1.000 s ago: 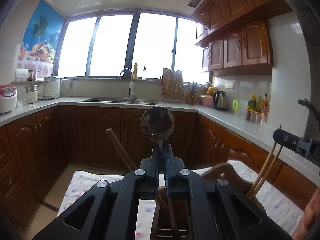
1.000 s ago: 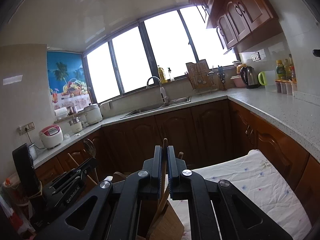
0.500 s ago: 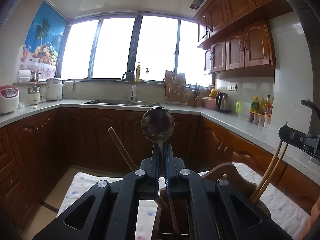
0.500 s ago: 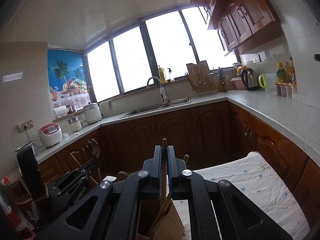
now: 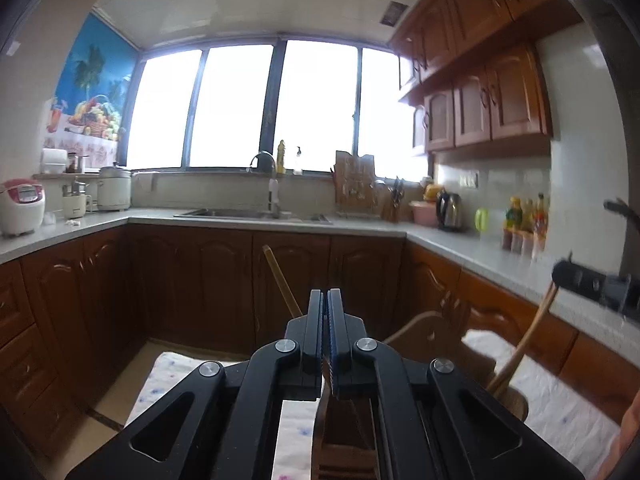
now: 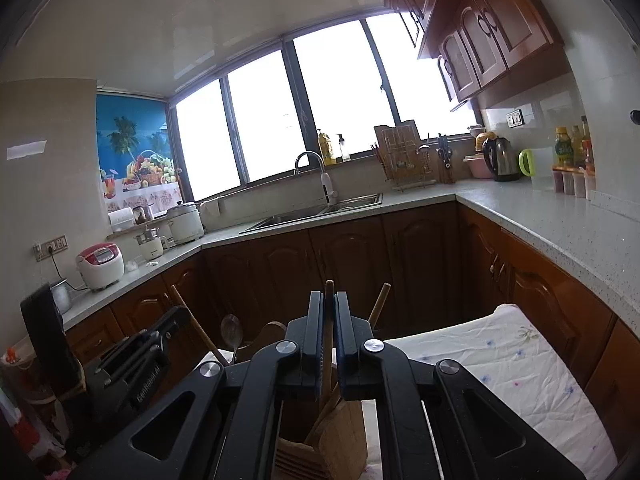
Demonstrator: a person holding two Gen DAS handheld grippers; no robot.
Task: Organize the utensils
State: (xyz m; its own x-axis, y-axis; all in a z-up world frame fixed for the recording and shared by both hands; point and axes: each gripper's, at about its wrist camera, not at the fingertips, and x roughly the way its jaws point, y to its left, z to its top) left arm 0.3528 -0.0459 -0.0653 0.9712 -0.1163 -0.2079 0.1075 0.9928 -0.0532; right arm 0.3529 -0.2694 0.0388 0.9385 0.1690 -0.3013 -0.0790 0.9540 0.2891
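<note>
Left wrist view: our left gripper (image 5: 329,294), jaws closed on nothing, above the wooden utensil holder (image 5: 436,328) on the floral cloth (image 5: 560,404).

Right wrist view: our right gripper (image 6: 329,297), jaws clamped on a wooden chopstick (image 6: 329,286); metal spoon (image 6: 231,330) standing in the holder.

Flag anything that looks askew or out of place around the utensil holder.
Nothing spilled or damaged. The utensils in the wooden holder lean rather than stand: a wooden handle tilts left, another stick tilts right. The right gripper is shut on chopsticks.
</note>
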